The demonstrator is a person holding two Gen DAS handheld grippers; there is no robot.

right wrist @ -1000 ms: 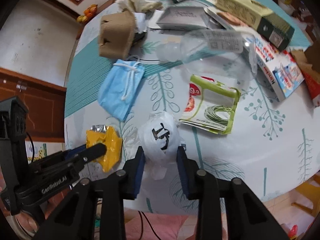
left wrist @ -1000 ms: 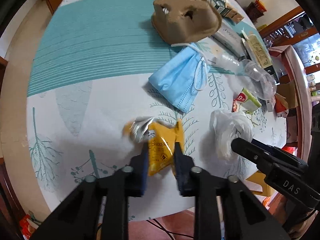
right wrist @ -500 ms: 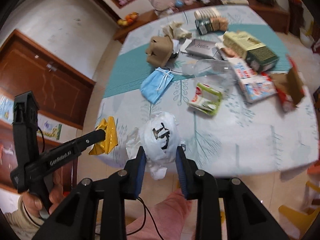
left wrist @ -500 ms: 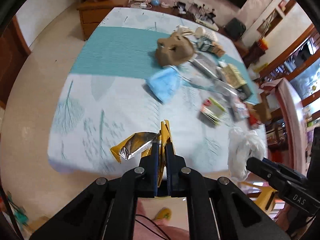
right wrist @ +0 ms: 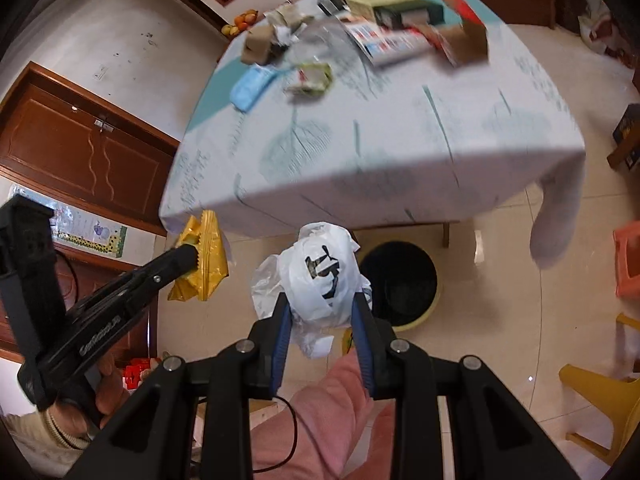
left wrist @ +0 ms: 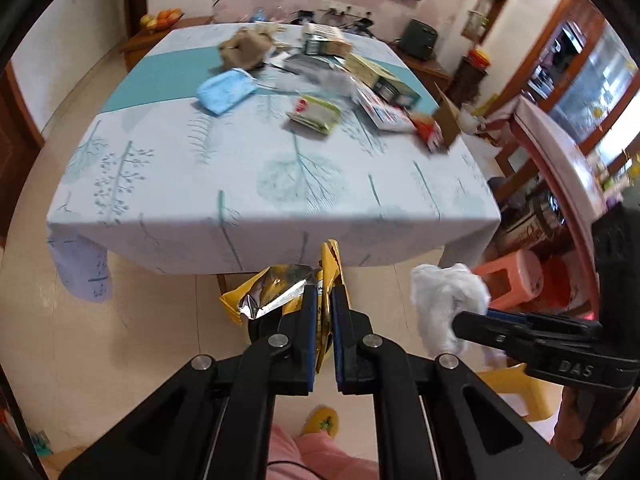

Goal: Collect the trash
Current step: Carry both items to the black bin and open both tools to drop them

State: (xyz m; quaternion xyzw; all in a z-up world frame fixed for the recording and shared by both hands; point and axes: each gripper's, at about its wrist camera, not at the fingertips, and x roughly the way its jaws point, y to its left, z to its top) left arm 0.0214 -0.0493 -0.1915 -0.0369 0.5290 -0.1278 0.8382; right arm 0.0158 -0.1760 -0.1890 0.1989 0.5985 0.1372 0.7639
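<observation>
Left wrist view: left gripper [left wrist: 323, 300] fingers pinched tight on yellow snack wrapper [left wrist: 276, 292], foil lining showing, crinkled, long axis roughly vertical, held off the table [left wrist: 280, 184] edge. Right gripper [right wrist: 320, 308] "DAS" on body, clamps crumpled white plastic bag [right wrist: 320, 280] w/ black print, unreadable. Dark bin [right wrist: 400, 280] on floor just behind bag.
</observation>
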